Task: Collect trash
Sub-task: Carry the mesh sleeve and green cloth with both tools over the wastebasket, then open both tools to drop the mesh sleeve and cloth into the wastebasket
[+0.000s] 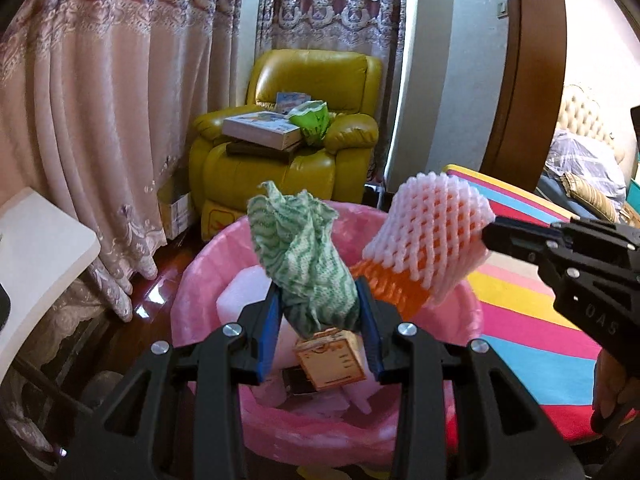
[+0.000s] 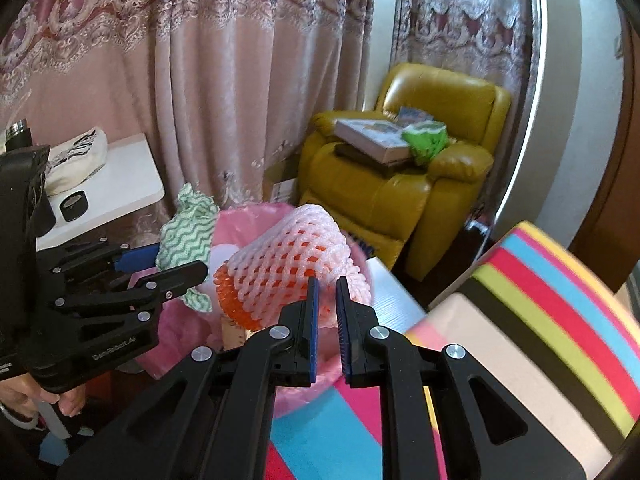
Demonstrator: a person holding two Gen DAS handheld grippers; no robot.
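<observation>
**opA:** Left wrist view, going left to right: my left gripper (image 1: 318, 308) has its blue pads clamped on the lower end of a green-and-white wavy cloth (image 1: 298, 252), lower centre of frame. The cloth's long axis runs nearly upright, leaning a bit to the left, with the loose bunched end pointing up. It's held right over the pink-lined trash bin (image 1: 200, 280). Down inside I can see a small tan box (image 1: 330, 356) and some white foam chunks (image 1: 244, 288), but the bottom of the bin is cut off by my own fingers.

**opB:** And the net thing on the right?

**opA:** That's a white foam fruit net (image 1: 428, 236) over an orange one, tilted, open end pointing down-left toward the bin and closed end up-right. In the right wrist view my right gripper (image 2: 326, 300) has its pads nearly closed, just a narrow gap, pinching the edge of the foam net (image 2: 288, 264) at centre frame. How much net is actually between the pads I can't make out.

**opB:** Background?

**opA:** Yellow armchair (image 2: 400, 184) upper right with books on it, striped mat (image 2: 560, 300) blurry at the right edge.
</observation>
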